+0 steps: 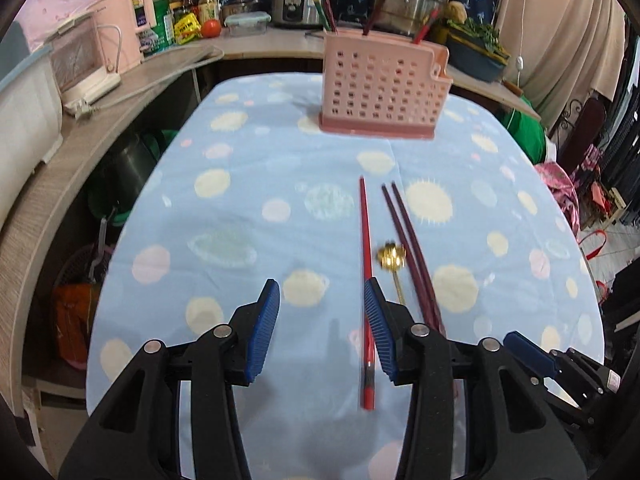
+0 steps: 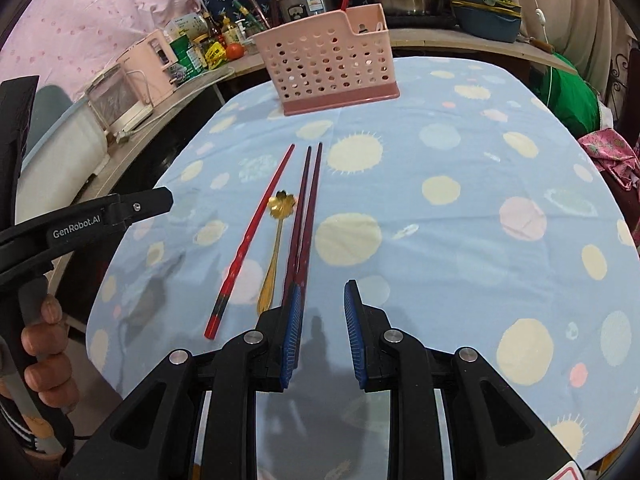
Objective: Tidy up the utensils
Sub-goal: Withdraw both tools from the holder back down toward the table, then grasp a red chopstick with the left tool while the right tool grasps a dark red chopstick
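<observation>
A pink perforated utensil holder point(image 1: 384, 88) point(image 2: 328, 76) stands at the far end of the blue dotted tablecloth point(image 1: 240, 208), with several chopsticks sticking out of it. On the cloth lie a red chopstick point(image 1: 365, 232) point(image 2: 256, 232), a gold flower-bowl spoon point(image 1: 391, 257) point(image 2: 280, 205) and a pair of dark maroon chopsticks point(image 1: 408, 240) point(image 2: 308, 208). My left gripper point(image 1: 321, 292) hovers open over the red chopstick's near half, which shows just inside its right pad. My right gripper point(image 2: 323, 286) is open with a narrow empty gap, its left finger beside the maroon pair's near ends.
A curved counter point(image 1: 132, 92) wraps the table's left and far sides, carrying a pink appliance point(image 1: 120, 36), bottles, a tomato point(image 1: 211, 28), a rice cooker point(image 1: 298, 0) and steel pots. A hand point(image 2: 44, 340) holds the left gripper's handle. Green and pink bundles lie off the right edge.
</observation>
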Tool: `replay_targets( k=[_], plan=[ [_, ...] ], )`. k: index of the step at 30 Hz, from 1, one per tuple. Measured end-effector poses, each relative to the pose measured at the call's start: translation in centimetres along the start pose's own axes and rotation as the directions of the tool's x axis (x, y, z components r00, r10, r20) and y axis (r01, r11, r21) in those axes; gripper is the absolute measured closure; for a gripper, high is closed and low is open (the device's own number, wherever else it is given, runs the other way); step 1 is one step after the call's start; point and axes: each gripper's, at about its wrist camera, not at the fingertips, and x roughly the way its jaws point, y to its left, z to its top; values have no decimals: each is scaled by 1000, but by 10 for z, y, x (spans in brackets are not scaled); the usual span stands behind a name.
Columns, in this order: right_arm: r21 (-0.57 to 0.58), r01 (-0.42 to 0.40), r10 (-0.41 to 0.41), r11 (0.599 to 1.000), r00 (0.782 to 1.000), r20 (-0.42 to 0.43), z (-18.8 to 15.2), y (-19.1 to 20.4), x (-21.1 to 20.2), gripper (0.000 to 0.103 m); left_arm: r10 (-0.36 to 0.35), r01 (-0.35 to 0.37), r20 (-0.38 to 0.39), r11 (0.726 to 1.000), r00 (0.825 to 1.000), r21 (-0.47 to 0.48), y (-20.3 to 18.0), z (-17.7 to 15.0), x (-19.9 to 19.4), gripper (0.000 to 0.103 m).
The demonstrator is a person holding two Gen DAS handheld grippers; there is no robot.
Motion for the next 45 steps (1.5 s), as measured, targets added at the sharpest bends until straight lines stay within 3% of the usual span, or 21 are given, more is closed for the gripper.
replay_targets(
  k=[11,28,36,42,45],
  plan=[
    [-31,4,-5,1000,999,-45,-15,11,16,80,-1,1,-72,1000,997,8,1,-35,11,60],
    [-10,28,-29,1000,999,-46,-17,0,21,82,-20,26,-105,998,994,56,-15,-48,19,55],
    [-54,44,-47,998,998,-47,-19,9,24,82,-19,28,-128,997,992,66,-19,-54,29,56],
    [-48,49,-51,998,998,-43,-17,8,26,88,-18,27,-145,998,989,59,-17,-57,36,57],
    [-48,53,-55,997,998,-41,-17,6,26,91,-22,31,-142,998,990,61,-18,-58,36,64]
  ],
)
